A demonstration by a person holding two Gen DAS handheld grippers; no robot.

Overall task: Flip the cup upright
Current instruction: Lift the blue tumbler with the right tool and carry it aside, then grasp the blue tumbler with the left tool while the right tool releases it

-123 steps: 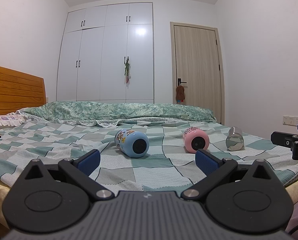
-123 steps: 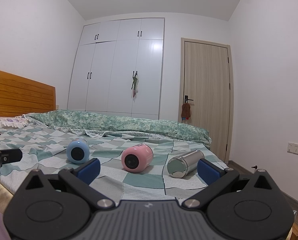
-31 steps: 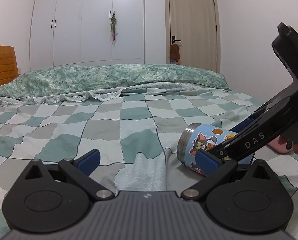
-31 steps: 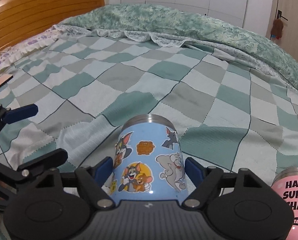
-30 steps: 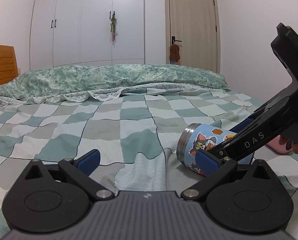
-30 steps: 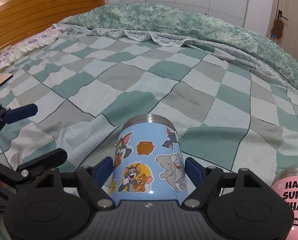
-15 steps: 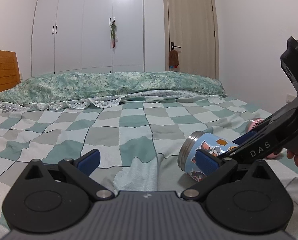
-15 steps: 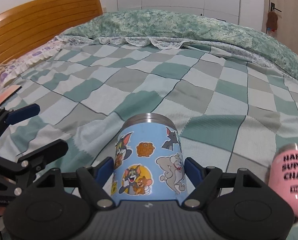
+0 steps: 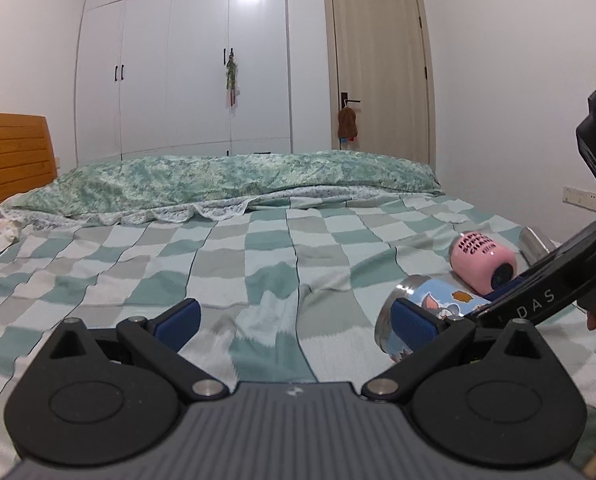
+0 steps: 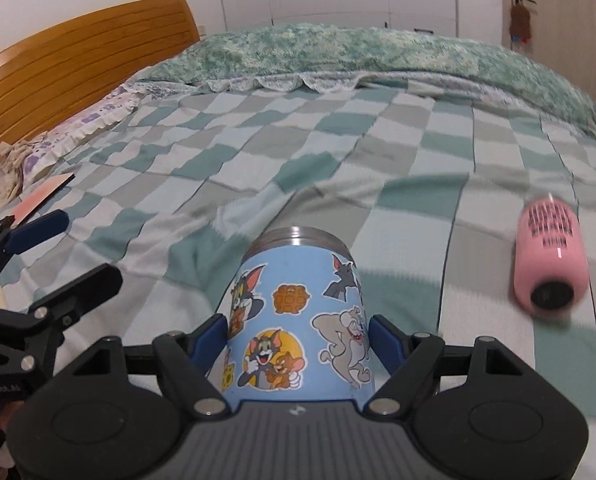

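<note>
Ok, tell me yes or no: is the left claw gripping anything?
No, the left claw is open with only the checked blanket showing between its blue pads, while the right claw holds the blue cup.

- blue cup [image 10: 298, 320]: glossy sticker-covered body, brushed bare-metal band at the 12 o'clock end
- right gripper [image 10: 298, 340]: matt black plastic, blue rubbery pads [image 10: 383, 338], shiny metal pivot pins
- left gripper [image 9: 294, 316]: same matt plastic, ribbed grey housing
- pink cup [image 10: 551, 262]: smooth satin finish
- bedspread [image 10: 337, 152]: soft woven checked cloth, wrinkled
- headboard [image 10: 78, 68]: varnished wood, at 10 o'clock
- wardrobe [image 9: 186, 60]: glossy white panels
</note>
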